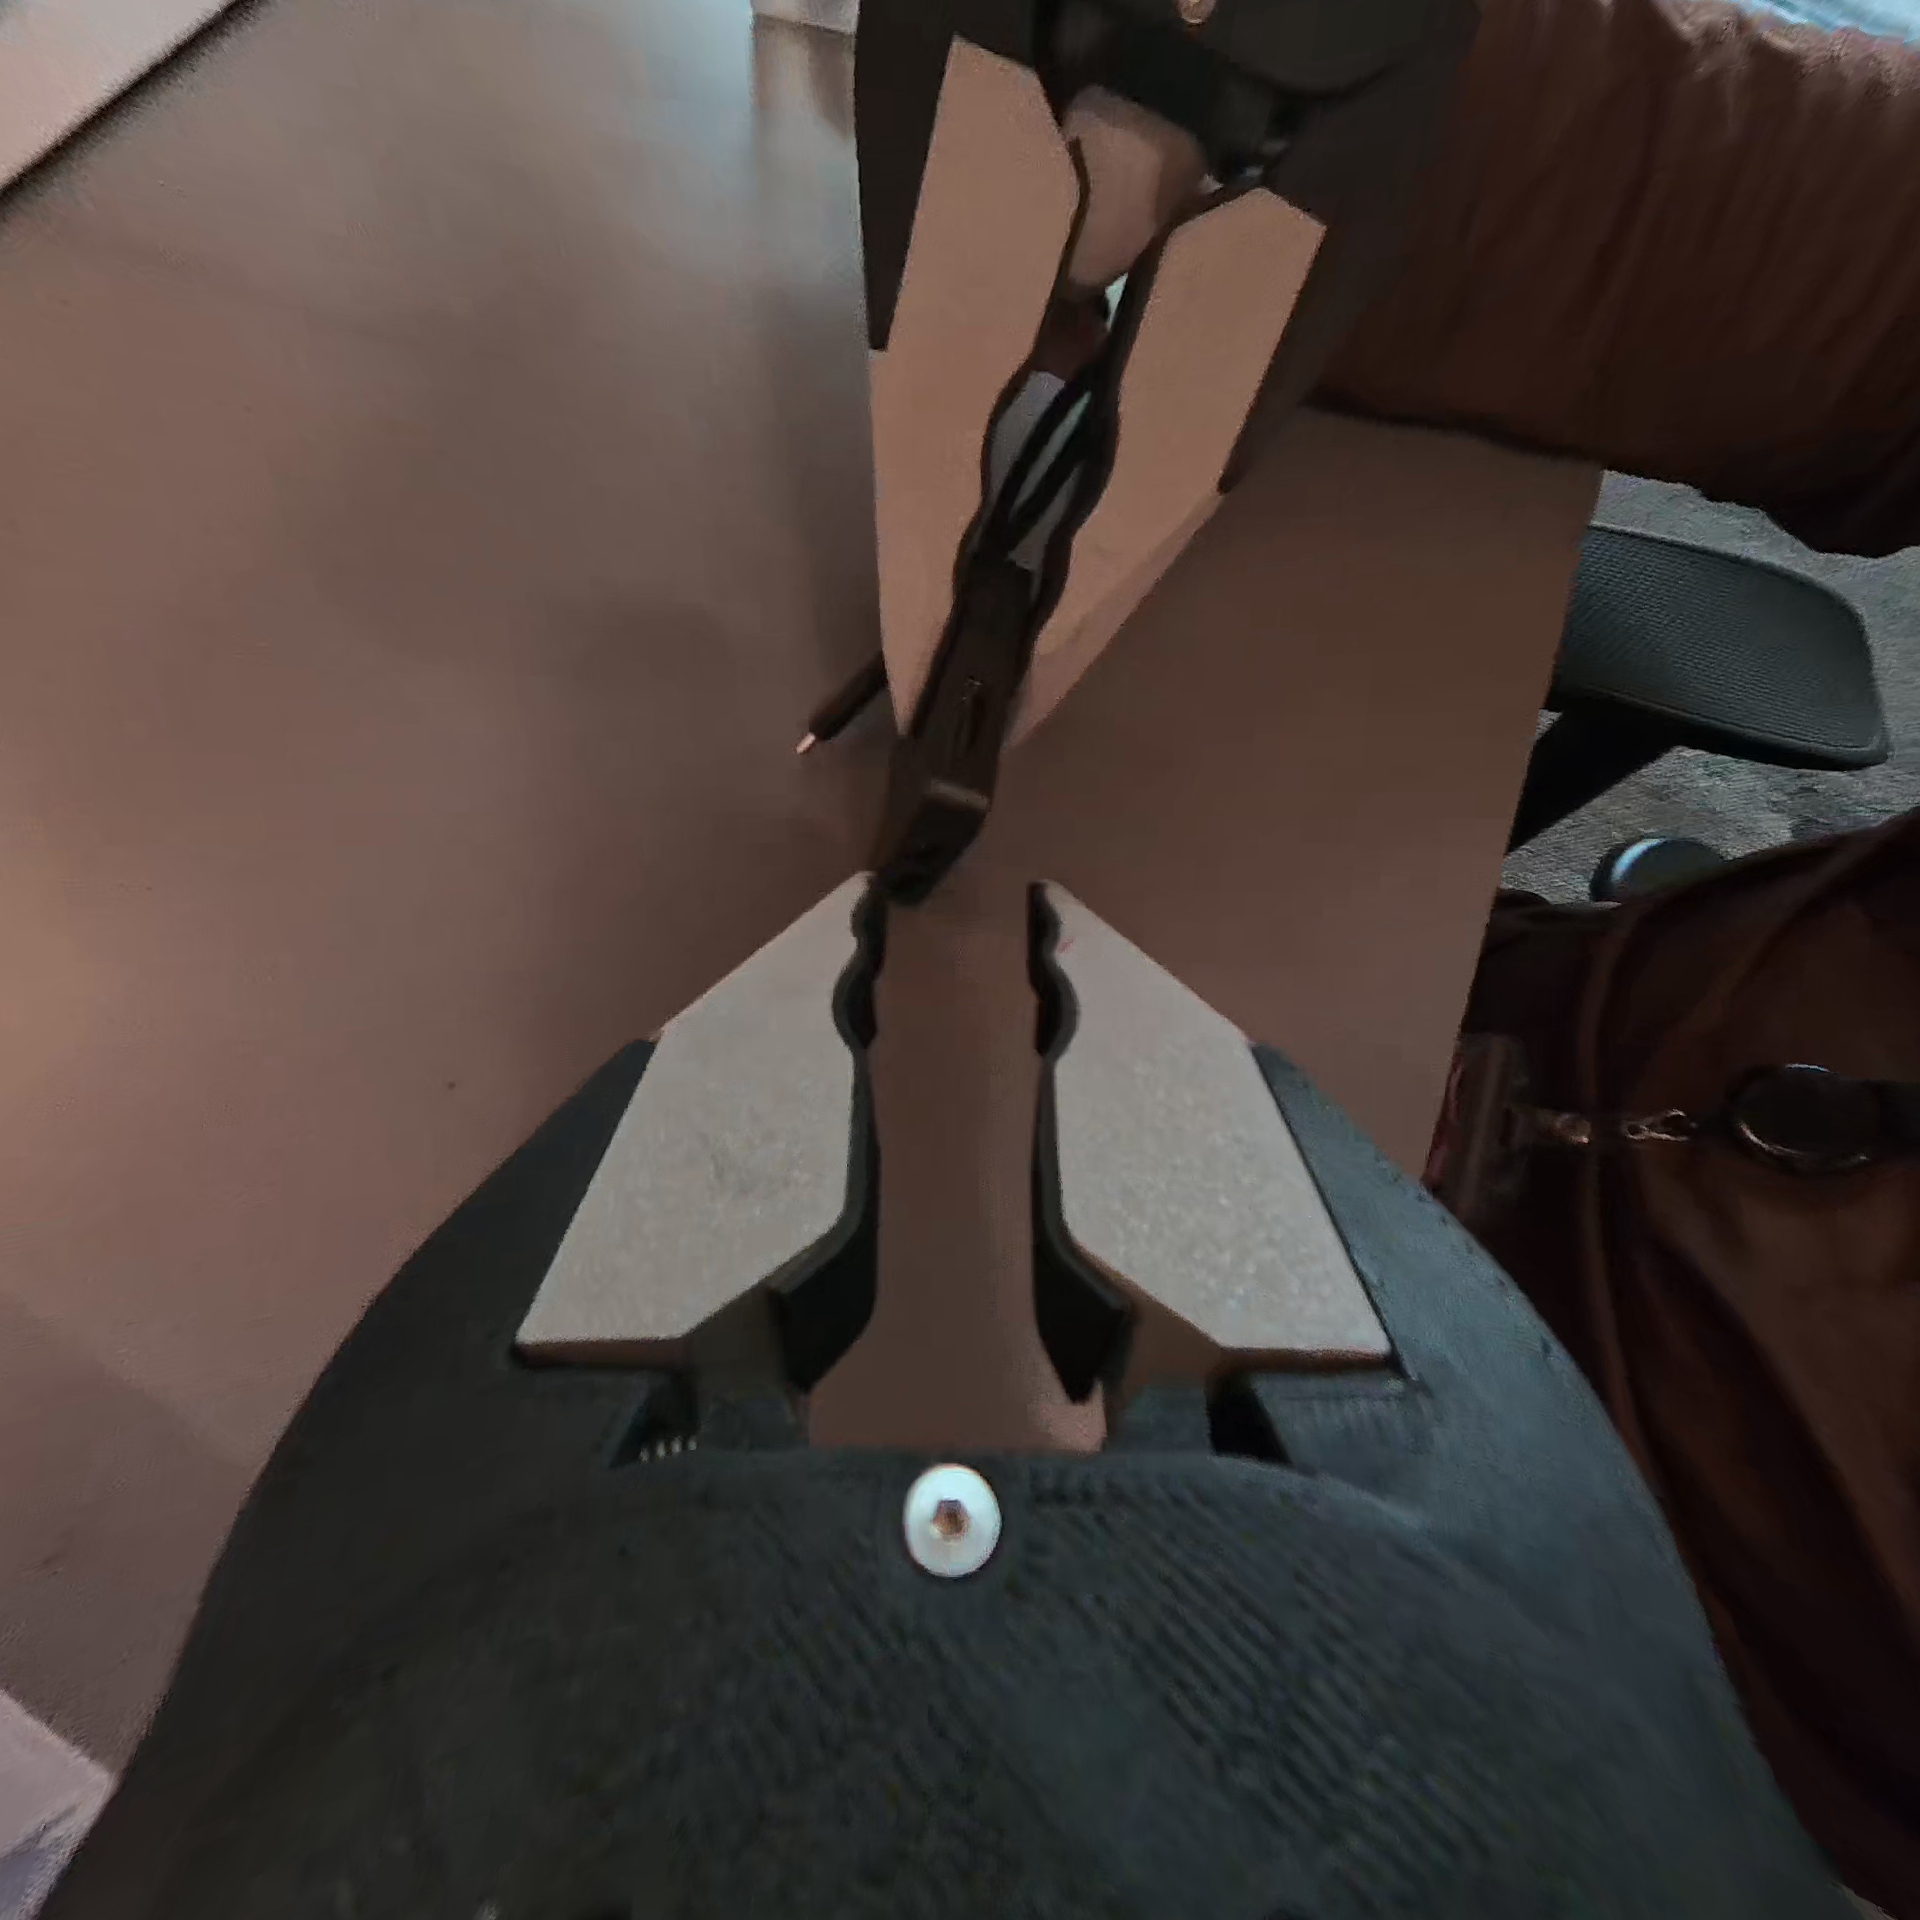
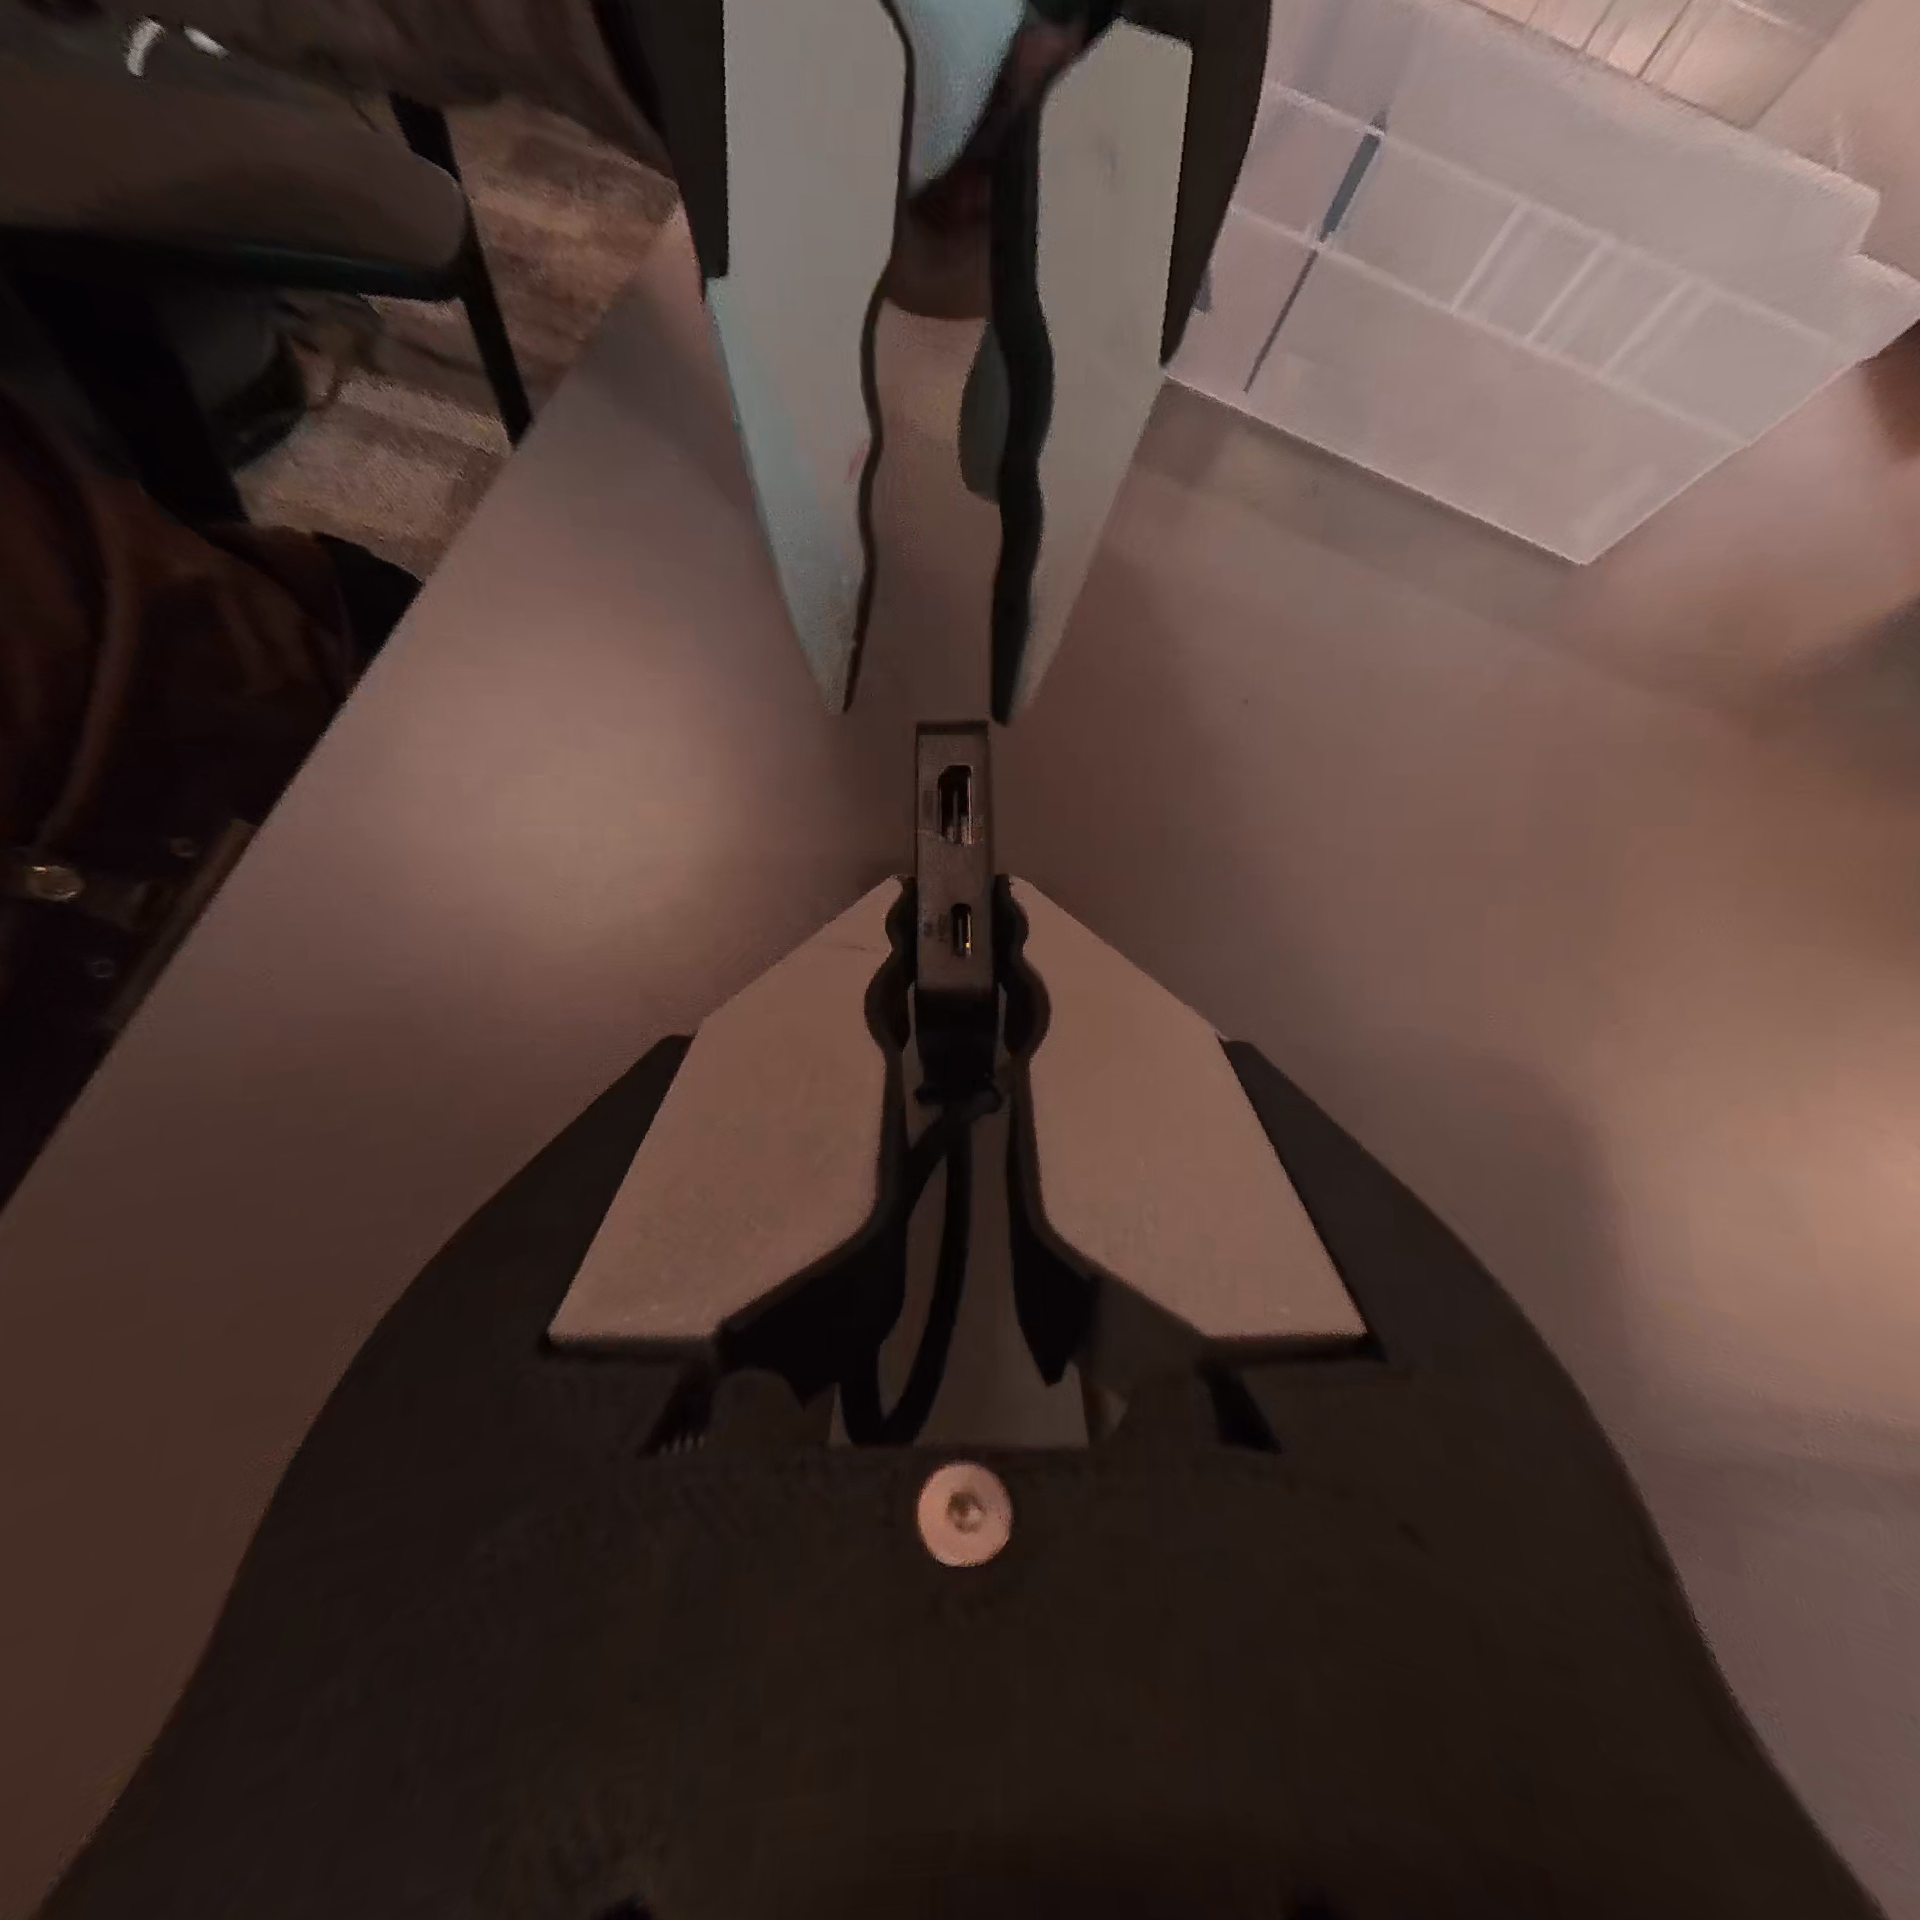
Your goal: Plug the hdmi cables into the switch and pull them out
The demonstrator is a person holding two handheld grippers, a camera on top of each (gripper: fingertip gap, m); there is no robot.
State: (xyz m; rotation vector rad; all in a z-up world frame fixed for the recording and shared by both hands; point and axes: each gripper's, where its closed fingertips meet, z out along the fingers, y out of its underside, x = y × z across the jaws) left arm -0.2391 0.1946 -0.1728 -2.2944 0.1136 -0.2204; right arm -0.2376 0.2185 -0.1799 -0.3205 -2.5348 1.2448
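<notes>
Fingers apart on the left gripper (image 1: 951, 899), empty; right gripper (image 2: 951, 894) clamps the switch (image 2: 951, 831)
Its ports face the left gripper with nothing plugged in; no free cable visible, so plugging remains

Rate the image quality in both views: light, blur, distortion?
Left wrist view: dim, warm cast, strong wide-angle stretch; the switch and the far right gripper are soft, table evenly lit. Right wrist view: dark foreground, sharper switch ports, clear bins washed out, left gripper smeared.
</notes>
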